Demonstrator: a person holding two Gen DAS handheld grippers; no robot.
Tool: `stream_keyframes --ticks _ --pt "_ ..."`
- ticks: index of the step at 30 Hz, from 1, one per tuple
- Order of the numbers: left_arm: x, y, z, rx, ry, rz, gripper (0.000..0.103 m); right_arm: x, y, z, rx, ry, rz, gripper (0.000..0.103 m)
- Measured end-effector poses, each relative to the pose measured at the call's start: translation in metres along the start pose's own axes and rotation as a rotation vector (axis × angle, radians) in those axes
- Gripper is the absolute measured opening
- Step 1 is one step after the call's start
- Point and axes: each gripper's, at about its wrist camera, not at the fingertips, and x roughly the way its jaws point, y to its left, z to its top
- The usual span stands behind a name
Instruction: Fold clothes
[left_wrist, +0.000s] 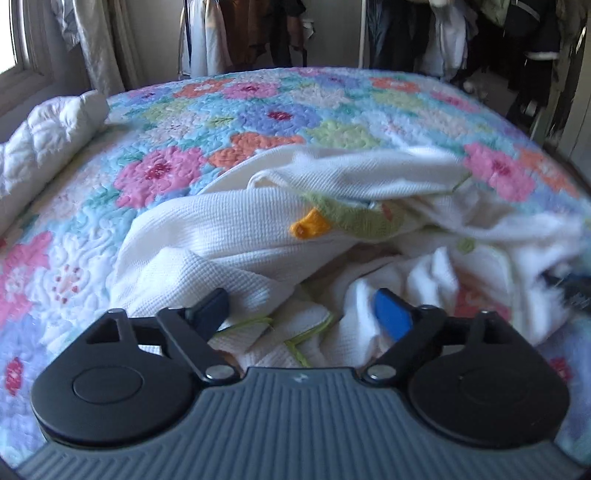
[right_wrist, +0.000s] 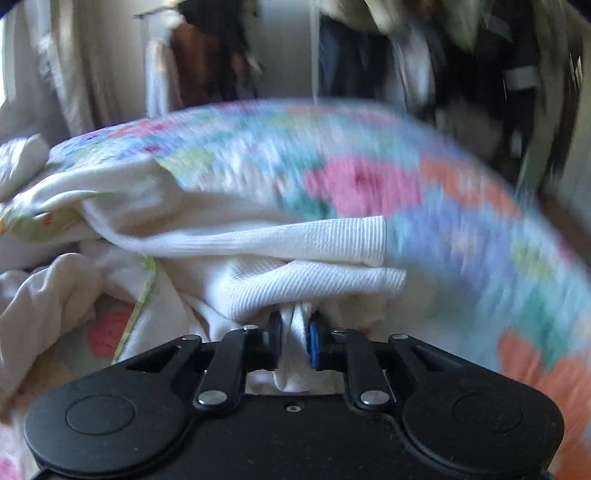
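Your left tool (left_wrist: 301, 314) hangs low over the garment (left_wrist: 229, 236) with its jaws spread wide and nothing between them; the fingertips (left_wrist: 391, 317) sit just above rumpled cloth edged in green stitching. The garment, a white waffle-knit piece with a green and orange appliqué (left_wrist: 332, 221), lies crumpled in a heap on the bed's floral quilt (left_wrist: 258, 110), near the edge closest to you. A white pillow (left_wrist: 48, 140) rests at the quilt's left side. Your right tool (right_wrist: 295, 332) is closed down on a bunched fold of the same white garment (right_wrist: 295, 280), the cloth pinched between both fingers; two ribbed cuffs (right_wrist: 332, 240) lie stacked just beyond it. The right view is heavily blurred, so the quilt (right_wrist: 369, 177) behind shows only as smeared colour. Hanging clothes (left_wrist: 406, 33) line the far wall.
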Motion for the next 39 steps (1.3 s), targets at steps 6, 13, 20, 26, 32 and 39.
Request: stream_keyframes --ticks 6,13,20,26,32,39 --pt "-0.002 -0.004 -0.002 0.024 0.004 0.005 0.085 -0.023 -0.009 0.041 -0.099 -0.115 -0.019 0.011" --pt "-0.001 0.014 -0.001 -0.109 0.022 -0.115 0.085 -0.044 -0.041 0.099 -0.188 -0.219 -0.020 0.010" --pt "0.001 0.032 -0.001 -0.281 -0.002 -0.230 0.087 -0.008 -0.052 0.059 -0.070 -0.121 -0.049 0.011" --pt "0.004 0.029 0.002 -0.299 -0.017 -0.230 0.087 -0.020 -0.051 0.071 -0.068 -0.174 0.004 0.011" --pt "0.013 0.034 0.002 -0.312 0.024 -0.179 0.088 -0.027 -0.047 0.078 -0.085 -0.165 0.056 0.012" --pt "0.019 0.013 0.001 -0.116 0.049 -0.031 0.054 -0.015 -0.042 0.084 -0.128 -0.167 0.044 0.013"
